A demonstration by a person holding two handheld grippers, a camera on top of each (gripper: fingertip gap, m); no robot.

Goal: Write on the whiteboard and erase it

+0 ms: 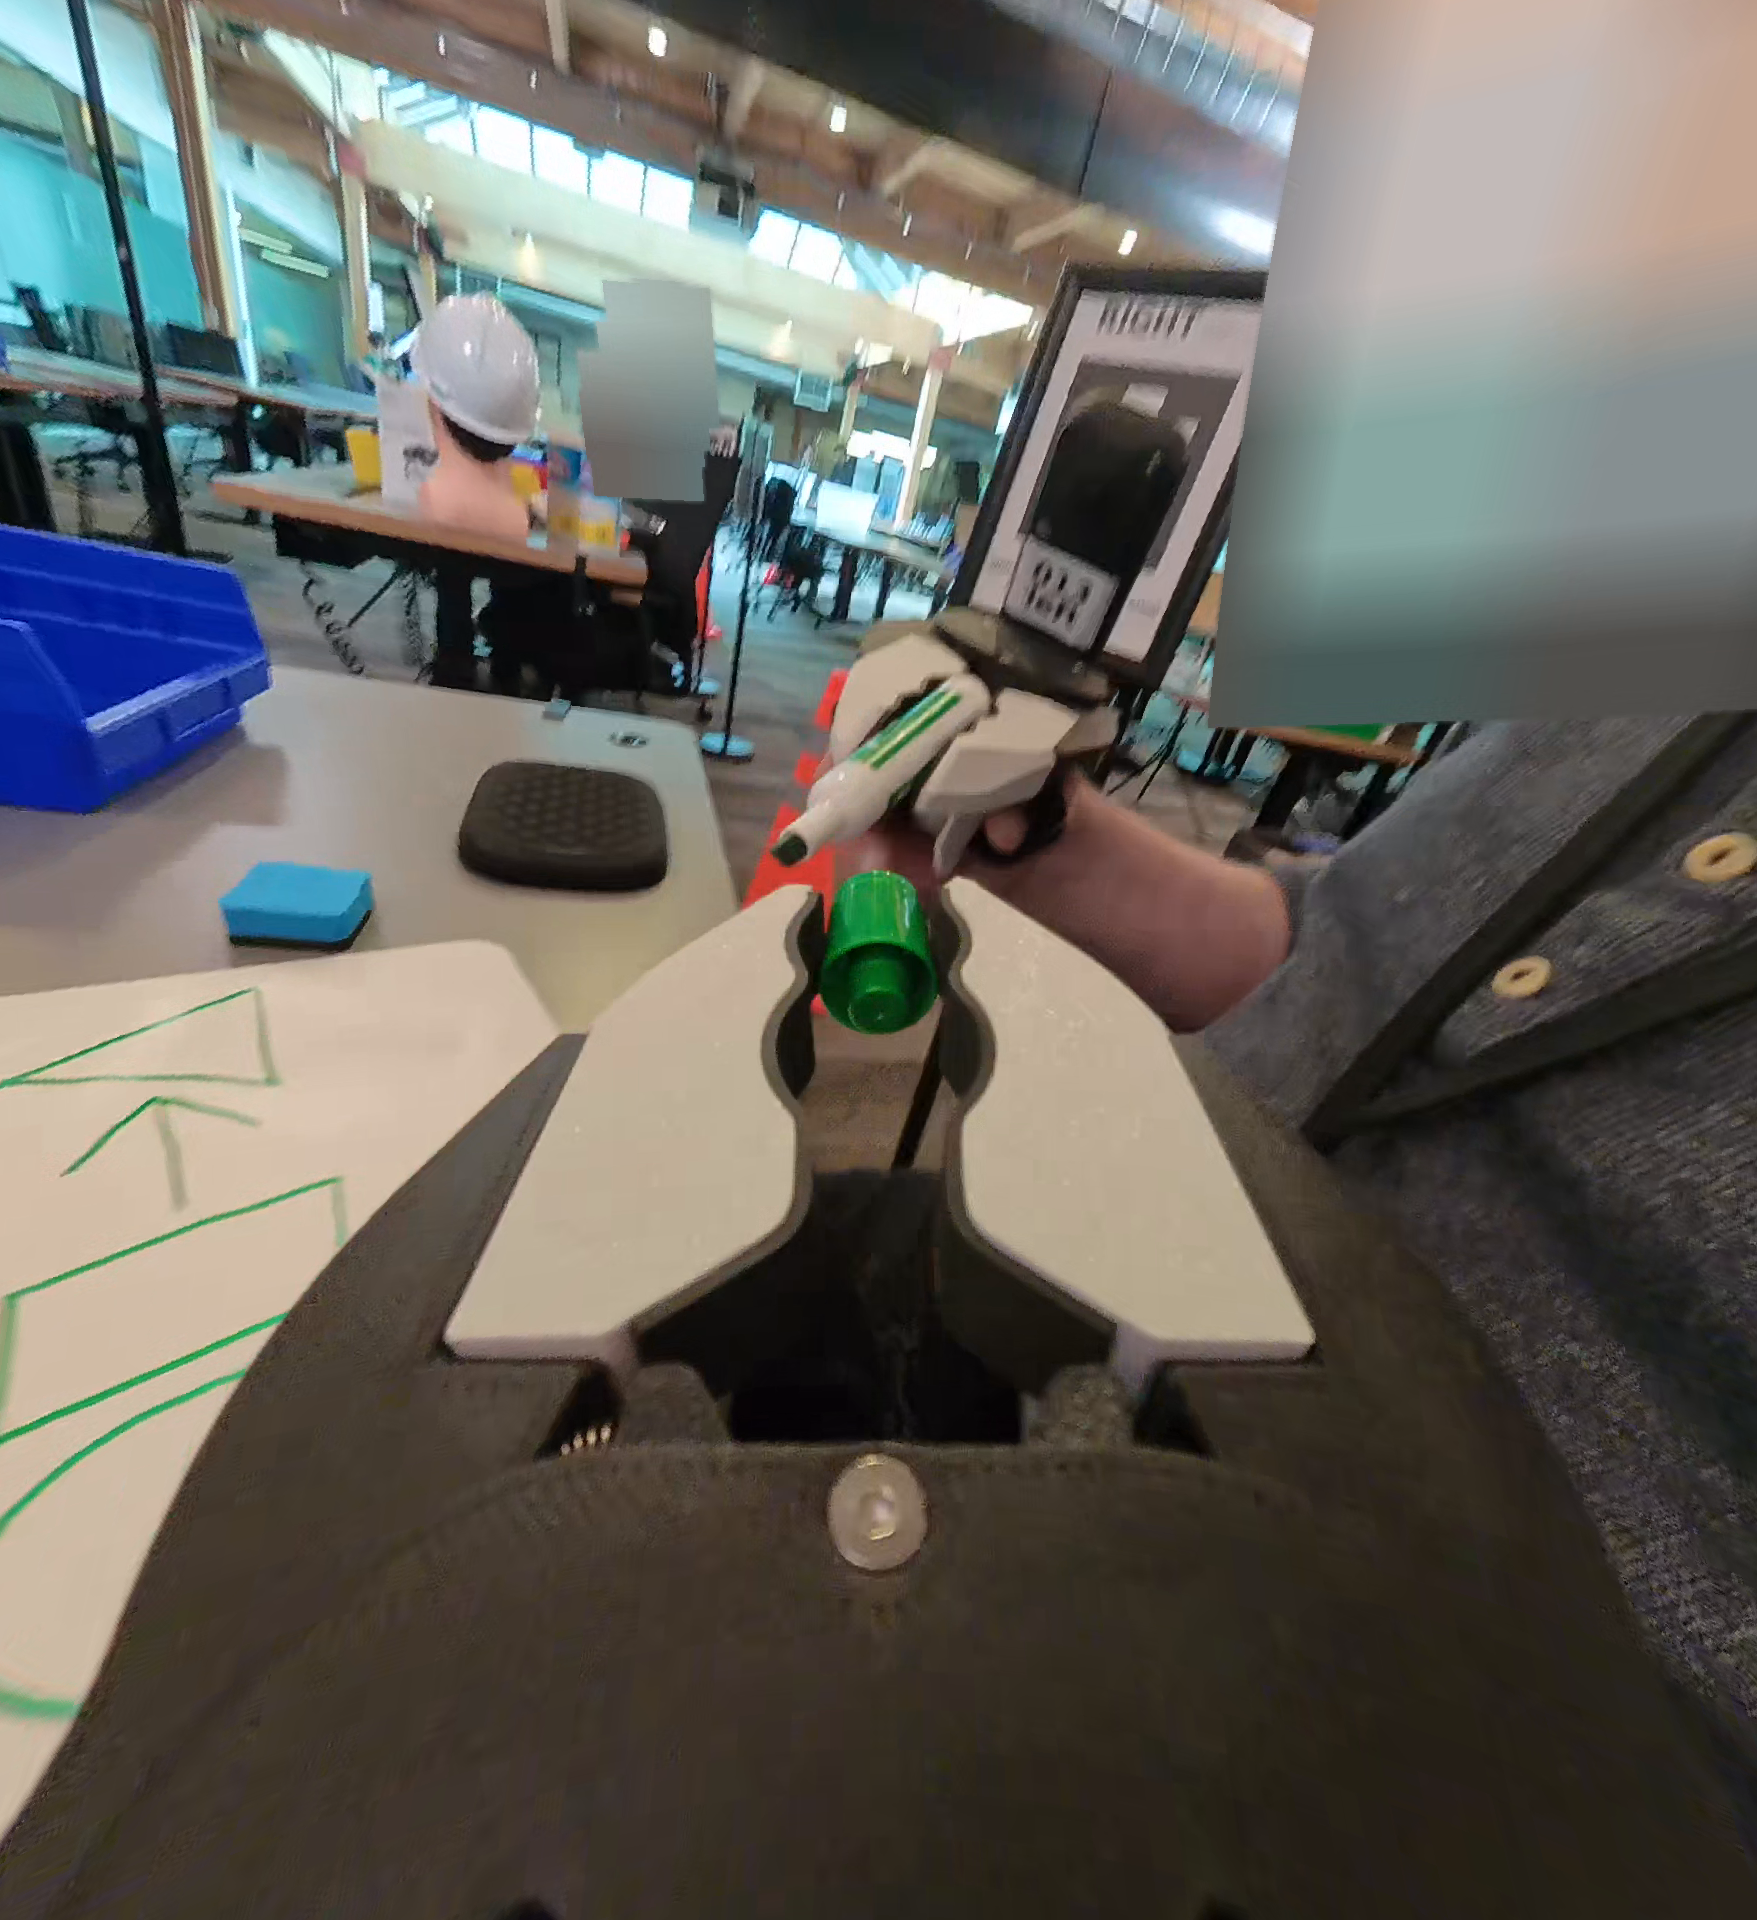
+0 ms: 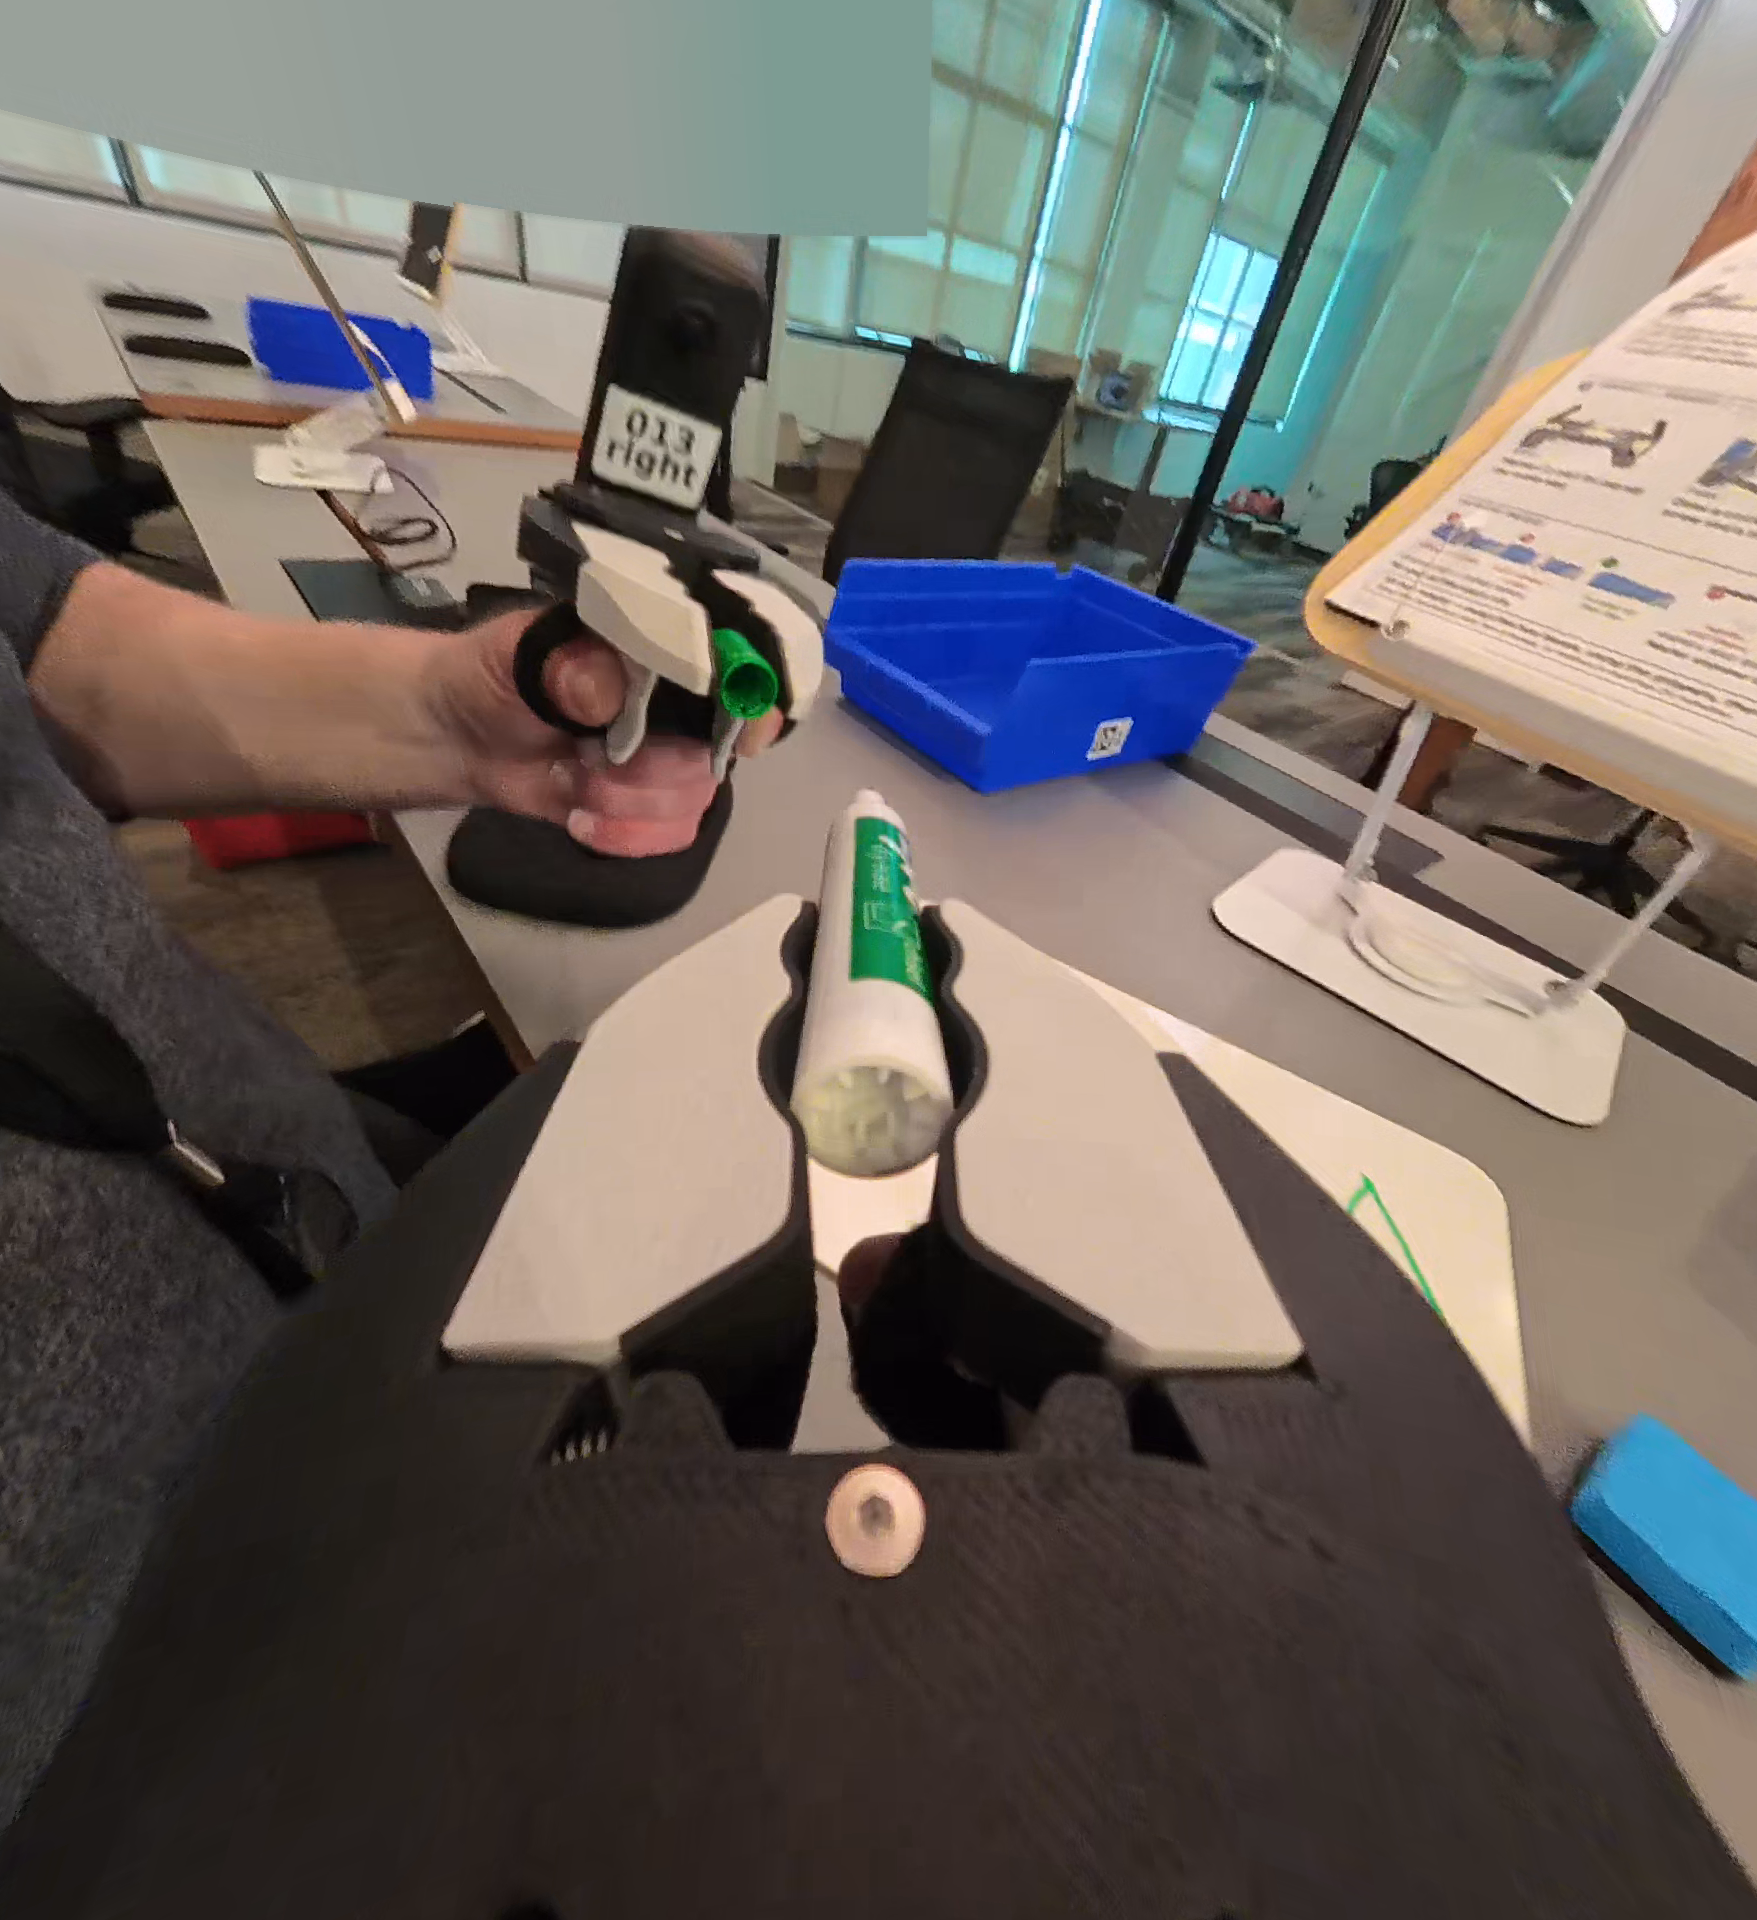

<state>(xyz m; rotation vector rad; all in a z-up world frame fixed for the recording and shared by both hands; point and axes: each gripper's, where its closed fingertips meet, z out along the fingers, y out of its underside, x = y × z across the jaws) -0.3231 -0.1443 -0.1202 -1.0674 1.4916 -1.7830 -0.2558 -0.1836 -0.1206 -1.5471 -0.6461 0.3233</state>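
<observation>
A: Where is everything placed, taking the whiteboard (image 1: 178, 1143) on the tabletop (image 1: 386, 748) as the landmark?

B: The blue eraser (image 1: 297, 904) is seen just beyond it.

A: And above it?

B: The marker (image 2: 869, 987), probably light and slick, is pinched mid-barrel by the right gripper (image 2: 869, 935); its green cap (image 1: 876, 951) is pinched by the left gripper (image 1: 876, 914).

Grey table (image 1: 386, 790) lies open between eraser (image 1: 297, 904) and pad (image 1: 562, 826).
</observation>
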